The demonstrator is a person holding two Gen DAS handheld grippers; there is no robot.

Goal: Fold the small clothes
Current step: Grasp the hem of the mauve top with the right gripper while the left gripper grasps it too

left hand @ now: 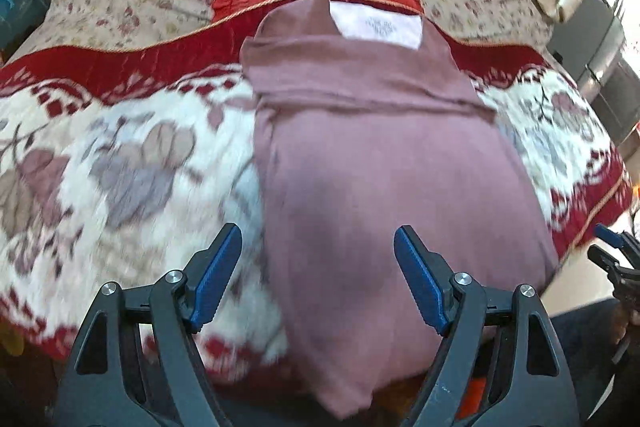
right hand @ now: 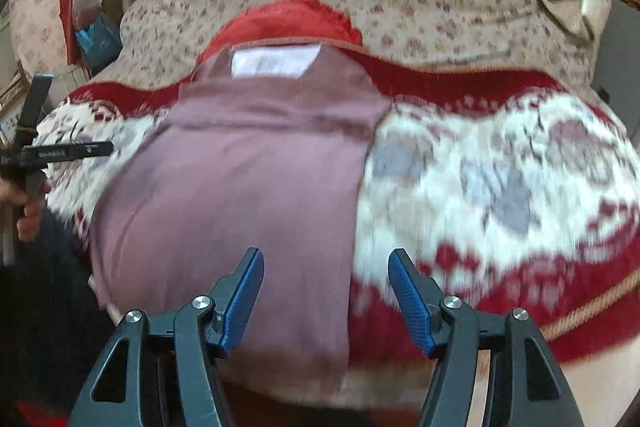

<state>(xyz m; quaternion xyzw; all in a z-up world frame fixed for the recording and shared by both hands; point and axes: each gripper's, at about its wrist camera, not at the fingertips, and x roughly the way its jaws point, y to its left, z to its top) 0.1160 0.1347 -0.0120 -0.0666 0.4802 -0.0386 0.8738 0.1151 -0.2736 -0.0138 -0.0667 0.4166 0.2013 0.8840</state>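
Both pairs of blue fingers stand apart, empty: the left gripper [left hand: 318, 247] and right gripper [right hand: 326, 267] hang above the near end of the garment [left hand: 380, 167]. It is dusty mauve, folded into a long narrow strip, white label [left hand: 378, 23] at its far end, lying flat on a red-and-white floral blanket [left hand: 120, 155] on the bed.
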